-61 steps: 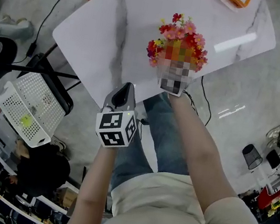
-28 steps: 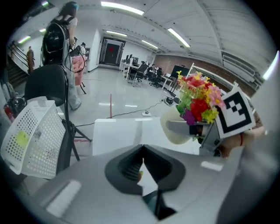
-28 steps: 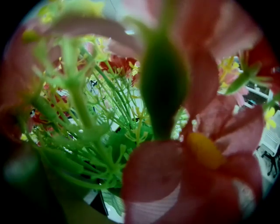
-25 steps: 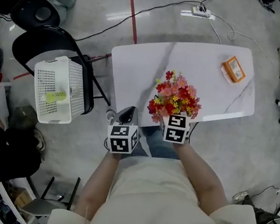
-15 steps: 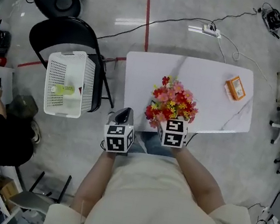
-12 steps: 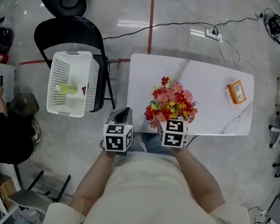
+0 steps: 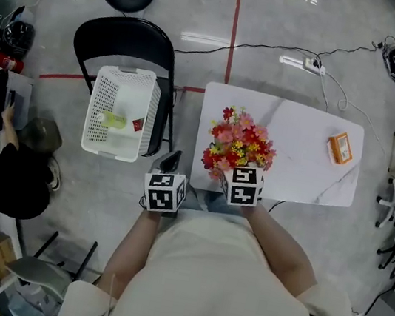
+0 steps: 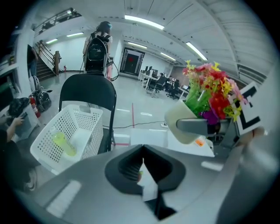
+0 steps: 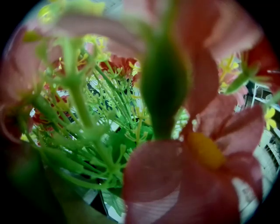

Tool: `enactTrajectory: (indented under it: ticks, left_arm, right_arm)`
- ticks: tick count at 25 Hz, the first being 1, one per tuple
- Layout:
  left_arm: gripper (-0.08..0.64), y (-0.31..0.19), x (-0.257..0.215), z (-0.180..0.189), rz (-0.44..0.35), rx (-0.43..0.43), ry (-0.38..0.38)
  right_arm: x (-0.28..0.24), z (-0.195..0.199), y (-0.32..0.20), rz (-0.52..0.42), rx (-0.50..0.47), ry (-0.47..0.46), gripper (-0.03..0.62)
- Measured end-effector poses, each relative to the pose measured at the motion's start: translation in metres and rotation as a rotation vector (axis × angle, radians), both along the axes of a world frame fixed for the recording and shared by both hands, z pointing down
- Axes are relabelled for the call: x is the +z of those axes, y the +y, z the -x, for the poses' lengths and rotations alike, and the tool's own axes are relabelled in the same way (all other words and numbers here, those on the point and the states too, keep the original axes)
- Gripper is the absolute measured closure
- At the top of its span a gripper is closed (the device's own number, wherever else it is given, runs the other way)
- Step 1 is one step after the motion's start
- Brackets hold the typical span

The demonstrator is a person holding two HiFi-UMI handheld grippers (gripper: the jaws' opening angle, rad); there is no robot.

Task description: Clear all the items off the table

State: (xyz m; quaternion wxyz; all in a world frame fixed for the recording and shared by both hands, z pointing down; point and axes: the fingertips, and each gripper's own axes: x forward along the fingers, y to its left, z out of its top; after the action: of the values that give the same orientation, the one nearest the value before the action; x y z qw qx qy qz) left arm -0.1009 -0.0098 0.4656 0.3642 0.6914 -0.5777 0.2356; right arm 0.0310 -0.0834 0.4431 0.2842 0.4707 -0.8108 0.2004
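Gripped the potted flowers (image 7: 239, 139) upright in the clenched right claw (image 7: 241, 182), above the 6 o'clock edge of the table (image 7: 300, 129), probably for carrying to the white basket (image 7: 112, 153) at 9 o'clock. Held the left claw (image 7: 170, 162) closed, empty. Showed an orange box (image 7: 340, 147) at 3 o'clock.

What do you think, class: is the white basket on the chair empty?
No, the white basket holds a yellow-green bottle and a small red item.
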Motion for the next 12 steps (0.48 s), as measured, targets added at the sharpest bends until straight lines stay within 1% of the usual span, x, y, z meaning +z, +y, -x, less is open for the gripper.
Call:
enactTrajectory:
  ticks: [2, 6, 12]
  left_arm:
    - [0.552, 0.003, -0.001, 0.01, 0.001, -0.012, 0.0]
    - [0.552, 0.008, -0.001, 0.033, 0.008, -0.046, 0.0]
    - [0.552, 0.011, -0.002, 0.075, 0.007, -0.108, -0.004]
  right_arm:
    - [-0.005, 0.017, -0.003, -0.013, -0.031, -0.001, 0.074]
    - [-0.004, 0.048, -0.002, -0.006, -0.073, -0.007, 0.074]
    - [-0.013, 0.106, -0.003, -0.021, -0.166, -0.02, 0.074]
